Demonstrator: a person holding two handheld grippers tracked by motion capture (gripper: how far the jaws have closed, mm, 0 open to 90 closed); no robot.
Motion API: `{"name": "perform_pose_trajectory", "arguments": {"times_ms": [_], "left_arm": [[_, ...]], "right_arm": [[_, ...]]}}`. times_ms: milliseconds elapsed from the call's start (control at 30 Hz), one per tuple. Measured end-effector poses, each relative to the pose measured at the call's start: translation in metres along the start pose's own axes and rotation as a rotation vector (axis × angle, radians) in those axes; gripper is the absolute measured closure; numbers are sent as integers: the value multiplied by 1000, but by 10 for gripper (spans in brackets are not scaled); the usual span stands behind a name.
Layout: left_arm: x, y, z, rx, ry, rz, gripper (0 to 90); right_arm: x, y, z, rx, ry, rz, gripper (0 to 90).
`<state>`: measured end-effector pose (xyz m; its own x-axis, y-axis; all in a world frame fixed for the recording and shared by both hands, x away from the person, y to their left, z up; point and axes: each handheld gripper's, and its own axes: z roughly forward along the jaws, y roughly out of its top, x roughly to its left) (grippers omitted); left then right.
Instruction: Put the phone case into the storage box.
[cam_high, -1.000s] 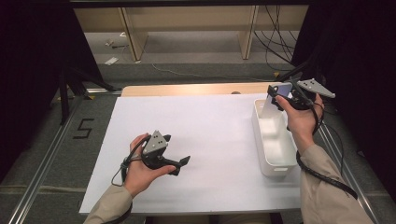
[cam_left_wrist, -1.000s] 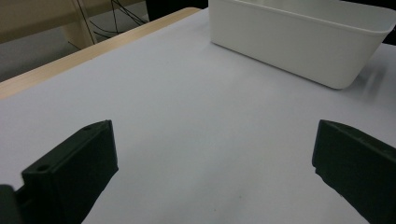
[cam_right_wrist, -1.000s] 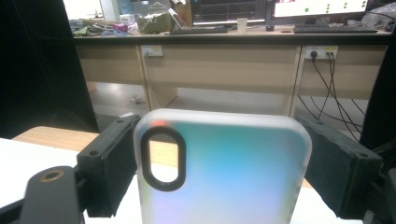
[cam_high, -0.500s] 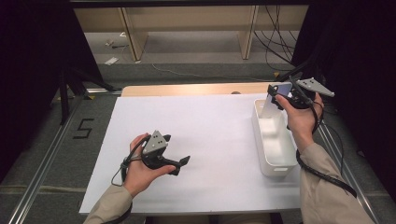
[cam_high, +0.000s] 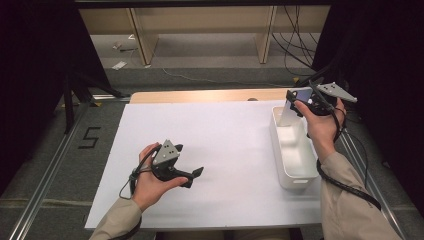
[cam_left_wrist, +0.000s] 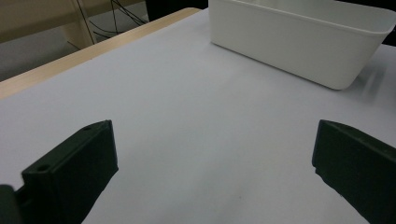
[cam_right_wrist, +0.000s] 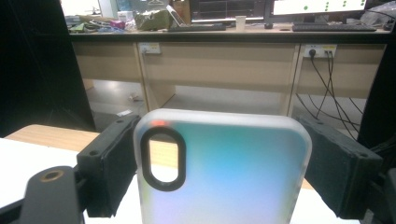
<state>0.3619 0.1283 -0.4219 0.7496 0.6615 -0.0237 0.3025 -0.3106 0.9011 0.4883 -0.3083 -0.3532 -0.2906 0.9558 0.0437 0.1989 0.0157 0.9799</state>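
A translucent phone case (cam_right_wrist: 224, 172) with an oval camera cutout stood upright, clamped above the white bin's (cam_high: 295, 167) far end.

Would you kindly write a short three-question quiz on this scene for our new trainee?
1. True or false: the left tool holds something.
2. What does the right tool grip?
3. Where is that item in the high view: A) flat on the white sheet, B) held over the far end of the white bin, C) on the floor?

Key: 1. False; its jaws stand open over the bare sheet. 2. A translucent phone case with an oval camera cut-out. 3. B.
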Motion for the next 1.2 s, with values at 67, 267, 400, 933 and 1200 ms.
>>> {"name": "perform_pose_trajectory", "arguments": {"times_ms": [67, 267, 400, 933, 1200], "left_arm": [[0, 0, 0, -1, 0, 0, 0], [0, 0, 0, -2, 0, 0, 0], [0, 0, 0, -1, 0, 0, 0], [0, 0, 0, -1, 0, 0, 0], [0, 0, 0, -1, 0, 1, 0]], "right_arm": [[0, 0, 1, 1, 2, -1, 181], [0, 0, 3, 2, -1, -3, 181], [-1, 1, 3, 5, -4, -8, 181], [-2, 0, 8, 12, -7, -8, 181], [-2, 0, 10, 15, -9, -11, 181]]}}
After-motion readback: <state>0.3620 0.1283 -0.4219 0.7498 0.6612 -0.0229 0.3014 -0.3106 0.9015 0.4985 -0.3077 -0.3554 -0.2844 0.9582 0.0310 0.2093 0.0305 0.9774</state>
